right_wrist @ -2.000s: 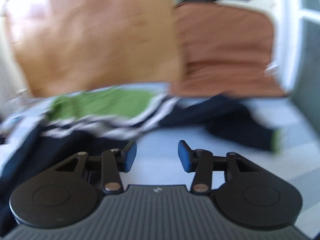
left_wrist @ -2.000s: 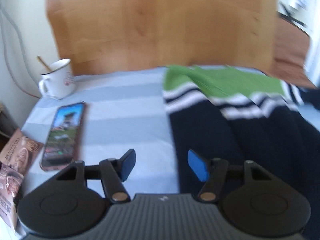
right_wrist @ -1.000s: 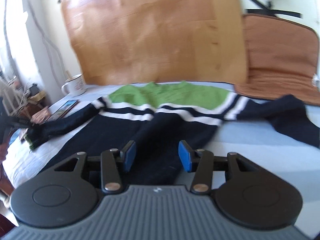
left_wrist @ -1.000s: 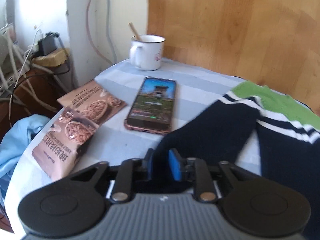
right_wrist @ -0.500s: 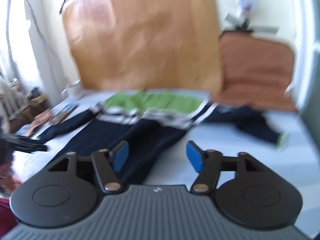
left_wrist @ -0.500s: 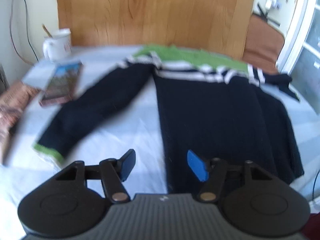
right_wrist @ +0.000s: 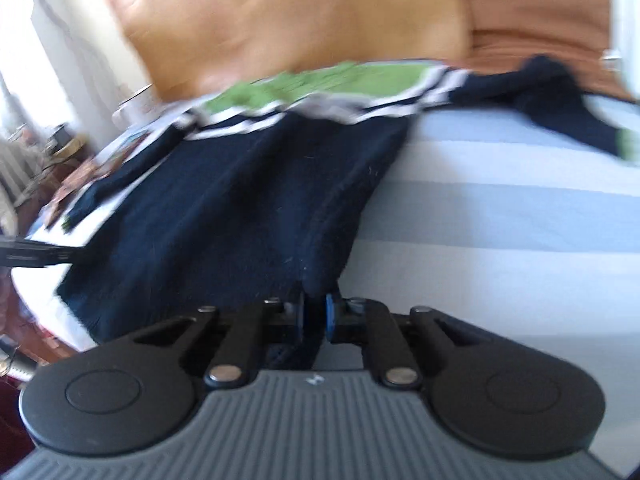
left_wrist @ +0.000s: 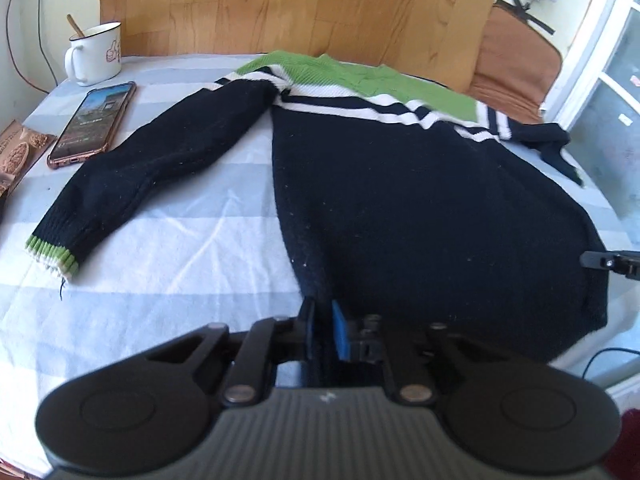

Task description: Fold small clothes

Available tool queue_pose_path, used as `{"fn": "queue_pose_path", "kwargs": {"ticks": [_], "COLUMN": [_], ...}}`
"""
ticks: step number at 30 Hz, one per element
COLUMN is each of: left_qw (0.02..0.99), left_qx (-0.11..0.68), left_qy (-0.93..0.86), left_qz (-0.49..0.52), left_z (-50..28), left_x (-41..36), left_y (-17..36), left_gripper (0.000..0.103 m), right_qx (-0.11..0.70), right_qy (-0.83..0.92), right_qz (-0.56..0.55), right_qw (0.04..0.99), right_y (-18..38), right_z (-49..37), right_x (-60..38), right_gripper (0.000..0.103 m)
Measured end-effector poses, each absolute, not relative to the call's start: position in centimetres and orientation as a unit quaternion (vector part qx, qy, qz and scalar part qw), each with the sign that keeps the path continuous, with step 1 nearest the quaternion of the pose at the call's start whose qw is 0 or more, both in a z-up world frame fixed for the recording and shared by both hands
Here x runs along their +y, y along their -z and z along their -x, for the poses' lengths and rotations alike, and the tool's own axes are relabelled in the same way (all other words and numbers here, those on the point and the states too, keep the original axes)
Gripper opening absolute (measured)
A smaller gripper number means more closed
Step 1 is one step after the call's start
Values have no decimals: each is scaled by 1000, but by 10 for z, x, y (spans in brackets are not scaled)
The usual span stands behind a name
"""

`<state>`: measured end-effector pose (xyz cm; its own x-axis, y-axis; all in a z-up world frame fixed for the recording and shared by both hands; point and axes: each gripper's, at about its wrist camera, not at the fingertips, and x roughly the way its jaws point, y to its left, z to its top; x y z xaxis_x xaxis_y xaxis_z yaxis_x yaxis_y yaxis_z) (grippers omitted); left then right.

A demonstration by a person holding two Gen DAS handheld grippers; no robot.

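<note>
Matt knitted sweater (left_wrist: pixel 420 200), wood-grain board (left_wrist: pixel 288 4)

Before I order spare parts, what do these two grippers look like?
Both match: the left gripper and right gripper have blue pads on black linkage arms with silver pivot pins, two round black discs, and a ribbed grey body bearing a small white mark. No cables show on them.

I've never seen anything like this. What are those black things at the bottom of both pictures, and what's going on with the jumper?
Each black thing is a hand-held claw that a person squeezes; there is no robot. A camera sits on each claw and looks forward along its two fingers, so one picture comes from the left claw, the other from the right claw. A navy sweater with a green top lies spread on a blue-striped cloth. Both claws are shut on its near hem, one at each bottom corner. Beside it lie a phone, a white mug and a snack packet. The right claw's picture is blurred.
</note>
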<state>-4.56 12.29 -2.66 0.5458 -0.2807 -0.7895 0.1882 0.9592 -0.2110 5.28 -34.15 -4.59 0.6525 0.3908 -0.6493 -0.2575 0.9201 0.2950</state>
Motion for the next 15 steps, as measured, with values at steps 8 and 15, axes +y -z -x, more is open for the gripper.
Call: {"fn": "queue_pose_path", "kwargs": {"ticks": [8,15], "left_qw": [860,893], "left_qx": [497,444], "left_qy": [110,72], "left_qz": [33,22], "left_z": [44,24], "left_x": [121,122], "left_y": [41,5], "left_gripper": [13,24], "right_qx": [408,303], "right_qy": [-174,-111], "right_qz": [-150,-231], "right_qw": [884,918], "right_y": [75,47], "right_z": [-57,-87], "right_x": [-368,-417], "right_gripper": [18,42]}}
